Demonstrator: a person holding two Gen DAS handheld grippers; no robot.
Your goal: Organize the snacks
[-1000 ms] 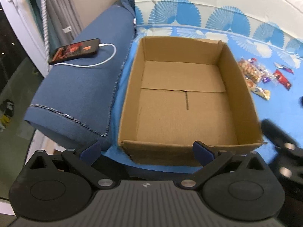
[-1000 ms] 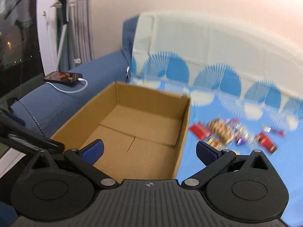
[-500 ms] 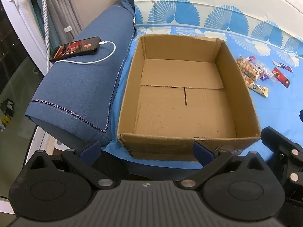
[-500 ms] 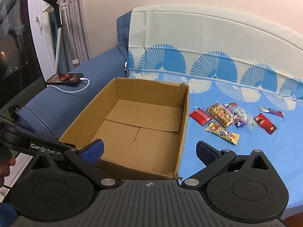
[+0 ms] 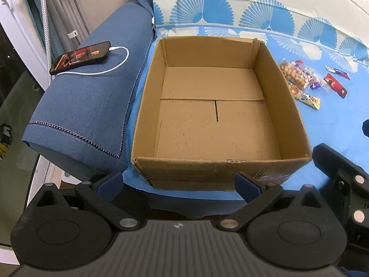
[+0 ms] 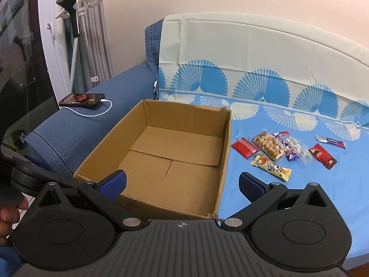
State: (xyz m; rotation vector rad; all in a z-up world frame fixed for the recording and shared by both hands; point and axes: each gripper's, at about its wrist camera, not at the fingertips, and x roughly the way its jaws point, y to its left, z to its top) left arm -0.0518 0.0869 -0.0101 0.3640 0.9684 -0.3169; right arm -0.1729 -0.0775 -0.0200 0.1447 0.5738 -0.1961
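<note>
Over the last second both views have steadied and pulled back. The left gripper (image 5: 178,183) and right gripper (image 6: 182,182) hang wide open, empty. The box (image 6: 226,161) holds nothing; the snacks (image 6: 272,149) lie on the bed (image 6: 322,184) at its three o'clock, unsorted.

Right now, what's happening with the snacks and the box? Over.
Left gripper open, right gripper open, both holding nothing. Brown cardboard box has nothing inside. Wrapped snacks lie on blue sheet beside it. Nothing blocking.

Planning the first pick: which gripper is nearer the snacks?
Right. The right gripper faces the snacks just ahead; the left gripper sits behind the box.
</note>
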